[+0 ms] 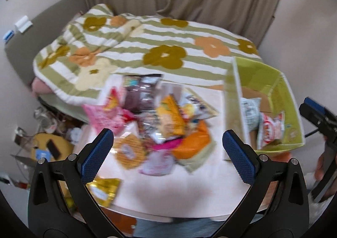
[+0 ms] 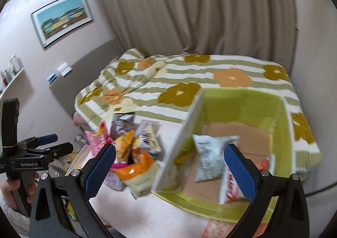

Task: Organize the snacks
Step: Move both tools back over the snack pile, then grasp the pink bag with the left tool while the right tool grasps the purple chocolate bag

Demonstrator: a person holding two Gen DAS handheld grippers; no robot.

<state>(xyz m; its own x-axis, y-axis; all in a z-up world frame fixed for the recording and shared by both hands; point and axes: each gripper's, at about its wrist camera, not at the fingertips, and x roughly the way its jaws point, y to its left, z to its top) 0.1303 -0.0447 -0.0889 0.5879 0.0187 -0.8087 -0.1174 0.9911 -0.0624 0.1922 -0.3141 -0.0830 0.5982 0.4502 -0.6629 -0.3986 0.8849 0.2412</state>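
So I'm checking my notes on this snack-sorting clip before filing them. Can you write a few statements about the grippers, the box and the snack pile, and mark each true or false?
1. The left gripper is open and holds nothing. True.
2. The right gripper is shut on a snack bag. False: its jaws are spread wide and empty.
3. The green box is empty. False: a pale grey bag and a red and white bag already lie inside.
4. Most snacks lie in a pile on the table, outside the box. True.
5. A gold packet lies at the table's near edge, apart from the pile. True.
6. The box stands on the floor. False: it is on the table.
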